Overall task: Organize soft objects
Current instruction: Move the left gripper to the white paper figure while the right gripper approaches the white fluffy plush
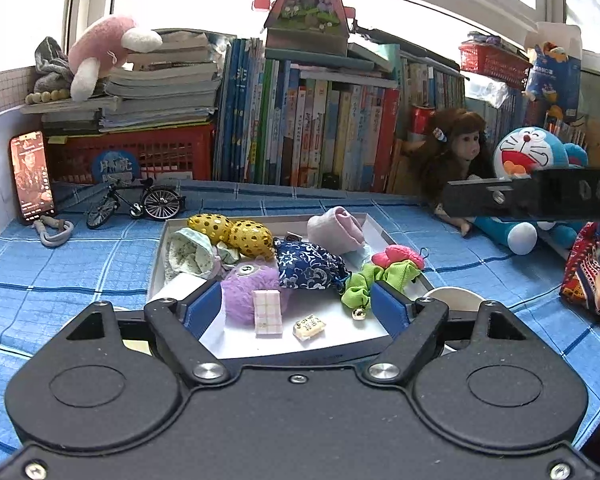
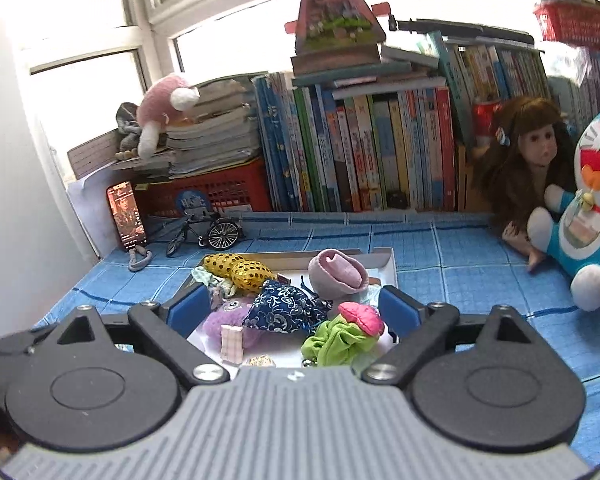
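A shallow white box (image 1: 374, 230) (image 2: 388, 266) on the blue cloth holds several soft things: two gold spotted pouches (image 1: 232, 232) (image 2: 240, 270), a navy floral pouch (image 1: 310, 266) (image 2: 288, 306), a purple fuzzy ball (image 1: 248, 294) (image 2: 226, 318), a rolled pink-grey cloth (image 1: 334, 228) (image 2: 338, 274), a green scrunchie (image 1: 370, 284) (image 2: 338, 340), a pink plush piece (image 1: 398, 256) (image 2: 362, 318) and a pale floral cloth (image 1: 190, 254). My left gripper (image 1: 298, 308) is open above the box's near edge, nothing between its blue pads (image 1: 204, 308). My right gripper (image 2: 294, 312) is open too, empty, with its body crossing the left wrist view at right.
A row of books (image 1: 320, 136) (image 2: 372, 148) lines the back, with a red basket (image 1: 140, 156), a phone (image 1: 32, 176) (image 2: 126, 214) and a toy bicycle (image 1: 136, 202) (image 2: 208, 234) at left. A doll (image 1: 456, 152) (image 2: 528, 160) and a blue plush cat (image 1: 536, 168) (image 2: 588, 208) sit at right.
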### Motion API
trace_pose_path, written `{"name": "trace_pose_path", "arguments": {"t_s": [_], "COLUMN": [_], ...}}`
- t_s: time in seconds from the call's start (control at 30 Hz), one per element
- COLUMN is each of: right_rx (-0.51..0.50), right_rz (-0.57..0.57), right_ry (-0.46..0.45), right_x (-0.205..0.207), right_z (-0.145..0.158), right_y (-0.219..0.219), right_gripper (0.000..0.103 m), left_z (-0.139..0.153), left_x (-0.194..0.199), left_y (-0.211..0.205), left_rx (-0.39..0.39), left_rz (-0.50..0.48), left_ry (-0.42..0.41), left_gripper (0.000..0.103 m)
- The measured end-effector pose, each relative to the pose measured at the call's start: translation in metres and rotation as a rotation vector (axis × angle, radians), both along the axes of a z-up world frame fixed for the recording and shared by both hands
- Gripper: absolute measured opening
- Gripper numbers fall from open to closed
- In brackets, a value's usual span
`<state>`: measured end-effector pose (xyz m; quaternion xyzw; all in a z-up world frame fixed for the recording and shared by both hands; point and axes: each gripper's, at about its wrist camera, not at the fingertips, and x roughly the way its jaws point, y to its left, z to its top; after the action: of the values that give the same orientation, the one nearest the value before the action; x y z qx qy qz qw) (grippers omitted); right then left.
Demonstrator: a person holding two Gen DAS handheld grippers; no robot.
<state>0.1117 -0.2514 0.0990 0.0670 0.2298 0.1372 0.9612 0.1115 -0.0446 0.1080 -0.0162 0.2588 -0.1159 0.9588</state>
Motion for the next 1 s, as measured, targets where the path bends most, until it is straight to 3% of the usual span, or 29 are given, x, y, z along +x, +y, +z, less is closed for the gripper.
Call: {"name": "trace_pose_path", "arguments": {"t_s": [0.3, 0.6, 0.87, 1.0], "right_rx": [-0.081, -0.106, -0.108, -0.146], "right_rz": [-0.009, -0.057, -0.138, -0.131], "right_ry": [-0.107, -0.127, -0.101, -0.102], "right_x": [-0.04, -0.059, -0.073, -0.081], "right_z": [0.007, -0.006, -0.034, -0.049], "right_y": [-0.009, -0.03, -0.053, -0.06], "right_gripper": [0.103, 0.103, 0.103, 0.103], "left_z": [0.02, 0.031, 0.008, -0.013], "left_x": [-0.025, -0.041, -0.045, -0.049], "left_y": [0.039, 0.098, 0.153, 0.177], "left_rx": [0.006, 0.025, -0.021, -0.058], "left_rz": [0.046, 0.151, 0.266, 0.281], "left_ry": [-0.055, -0.098, -0.043, 0.015], "left_gripper": [0.081, 0.083, 0.083, 0.074]}}
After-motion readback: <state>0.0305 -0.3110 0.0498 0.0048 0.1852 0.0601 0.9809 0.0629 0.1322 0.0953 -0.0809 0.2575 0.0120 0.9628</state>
